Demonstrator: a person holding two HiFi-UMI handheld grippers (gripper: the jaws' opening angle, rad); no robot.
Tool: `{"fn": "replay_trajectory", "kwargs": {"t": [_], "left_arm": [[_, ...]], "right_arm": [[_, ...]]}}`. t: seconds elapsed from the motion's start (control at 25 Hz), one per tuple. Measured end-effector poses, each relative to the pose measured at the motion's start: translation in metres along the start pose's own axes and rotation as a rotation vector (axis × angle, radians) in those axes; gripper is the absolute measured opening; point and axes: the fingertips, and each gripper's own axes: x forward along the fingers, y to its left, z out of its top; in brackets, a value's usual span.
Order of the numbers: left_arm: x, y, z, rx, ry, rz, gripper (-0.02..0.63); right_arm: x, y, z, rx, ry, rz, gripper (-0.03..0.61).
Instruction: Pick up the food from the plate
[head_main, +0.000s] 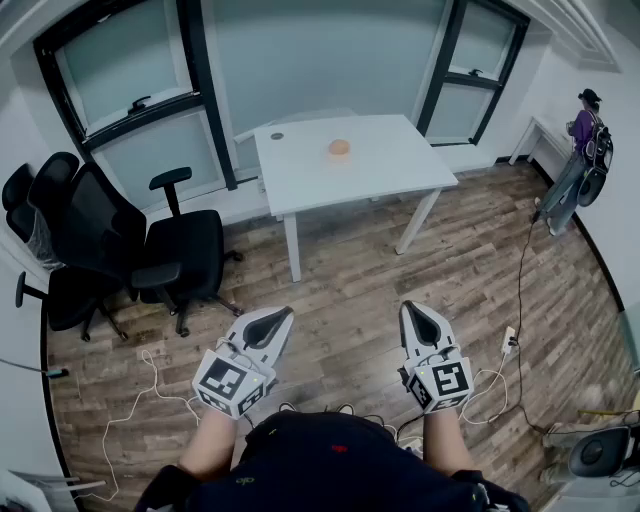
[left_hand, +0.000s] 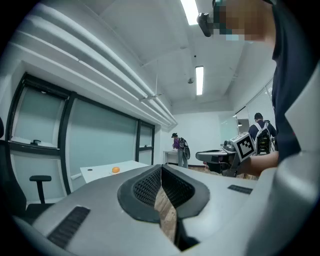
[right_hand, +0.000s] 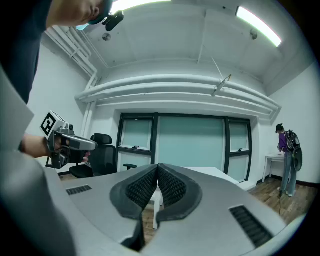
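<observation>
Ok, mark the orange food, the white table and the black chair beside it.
orange food (head_main: 339, 148), head view, its middle.
white table (head_main: 392, 165), head view, bare top right of the food.
black chair (head_main: 195, 250), head view, its seat.

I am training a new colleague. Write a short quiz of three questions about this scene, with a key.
1. True or false: the left hand-held gripper holds the orange food.
2. In the head view, where do the black office chairs stand? A) left of the white table; B) right of it; C) on top of it.
3. Fill in: the jaws of the right hand-held gripper are ____ (open or shut).

Key
1. False: the left hand-held gripper is shut and empty, and the orange food lies on the white table.
2. A
3. shut
</observation>
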Motion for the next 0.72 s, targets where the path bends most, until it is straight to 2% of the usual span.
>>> {"fn": "replay_trajectory", "kwargs": {"t": [0.24, 0.52, 0.72], "left_arm": [[-0.013, 0.005, -0.003, -0.005, -0.003, -0.009, 0.023], [-0.030, 0.024, -0.009, -0.029, -0.001, -0.021, 0.023], [-0.044, 0.041, -0.021, -0.036, 0.010, -0.050, 0.023]], "right_arm": [[0.004, 0.017, 0.003, -0.018, 0.011, 0.004, 0.025], [0.016, 0.035, 0.012, 0.027, -0.027, -0.010, 0.025], [0.027, 0.052, 0.004, 0.029, -0.004, -0.042, 0.025]]}}
